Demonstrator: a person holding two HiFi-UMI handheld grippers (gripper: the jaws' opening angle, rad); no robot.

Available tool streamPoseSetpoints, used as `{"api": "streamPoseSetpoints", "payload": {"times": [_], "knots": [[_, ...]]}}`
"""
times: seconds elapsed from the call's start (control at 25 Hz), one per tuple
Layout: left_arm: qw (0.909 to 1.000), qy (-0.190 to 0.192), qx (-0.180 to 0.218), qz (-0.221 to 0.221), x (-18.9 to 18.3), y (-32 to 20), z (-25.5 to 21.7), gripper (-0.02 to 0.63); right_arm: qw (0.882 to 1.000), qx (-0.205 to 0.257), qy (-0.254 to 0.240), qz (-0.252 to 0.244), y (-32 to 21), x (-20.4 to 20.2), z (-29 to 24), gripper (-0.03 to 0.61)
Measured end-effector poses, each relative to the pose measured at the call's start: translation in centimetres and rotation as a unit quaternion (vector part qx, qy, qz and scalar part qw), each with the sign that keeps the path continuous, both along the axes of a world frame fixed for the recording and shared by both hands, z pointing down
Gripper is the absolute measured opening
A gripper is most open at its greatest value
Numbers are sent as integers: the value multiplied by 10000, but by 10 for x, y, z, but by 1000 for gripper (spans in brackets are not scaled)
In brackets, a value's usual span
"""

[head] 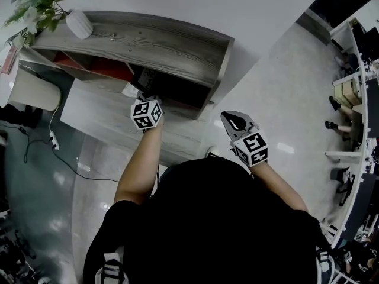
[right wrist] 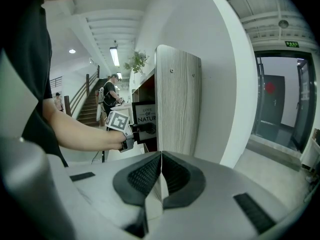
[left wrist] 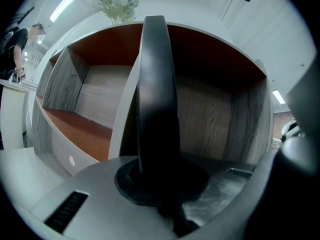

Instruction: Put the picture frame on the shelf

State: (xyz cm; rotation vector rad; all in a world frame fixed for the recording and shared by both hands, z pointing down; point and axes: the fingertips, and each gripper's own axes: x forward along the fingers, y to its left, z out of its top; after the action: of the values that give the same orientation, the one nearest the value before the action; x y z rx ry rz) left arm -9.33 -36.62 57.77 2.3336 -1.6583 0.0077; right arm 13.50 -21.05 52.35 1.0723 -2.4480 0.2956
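Against the white wall point(head: 177, 2) stands the grey wood-grain shelf point(head: 148, 40); the left gripper point(head: 149, 98), jaws clamped on the black rectangular picture frame point(left wrist: 157, 84), holds it upright and edge-on at the open compartment, which lies straight ahead. The right gripper point(head: 235, 122) — jaws closed, empty — hangs farther back.

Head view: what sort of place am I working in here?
Probably an office lobby or open-plan hall: a glossy pale floor, a grey wood-grain shelf with a potted plant on top against a white wall, and a staircase in the right gripper view.
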Motion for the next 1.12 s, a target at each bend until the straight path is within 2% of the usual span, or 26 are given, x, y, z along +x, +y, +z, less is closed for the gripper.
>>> {"api": "streamPoseSetpoints", "payload": {"times": [0.64,1.12], "knots": [[10000,-7,19,-42,12,-17,3,29,10000,-48,-26,-28,-2,-2,5,14],[9995,-269,61,121,15,-17,5,29,9999,-66,-24,-110,-6,-8,7,14]]}}
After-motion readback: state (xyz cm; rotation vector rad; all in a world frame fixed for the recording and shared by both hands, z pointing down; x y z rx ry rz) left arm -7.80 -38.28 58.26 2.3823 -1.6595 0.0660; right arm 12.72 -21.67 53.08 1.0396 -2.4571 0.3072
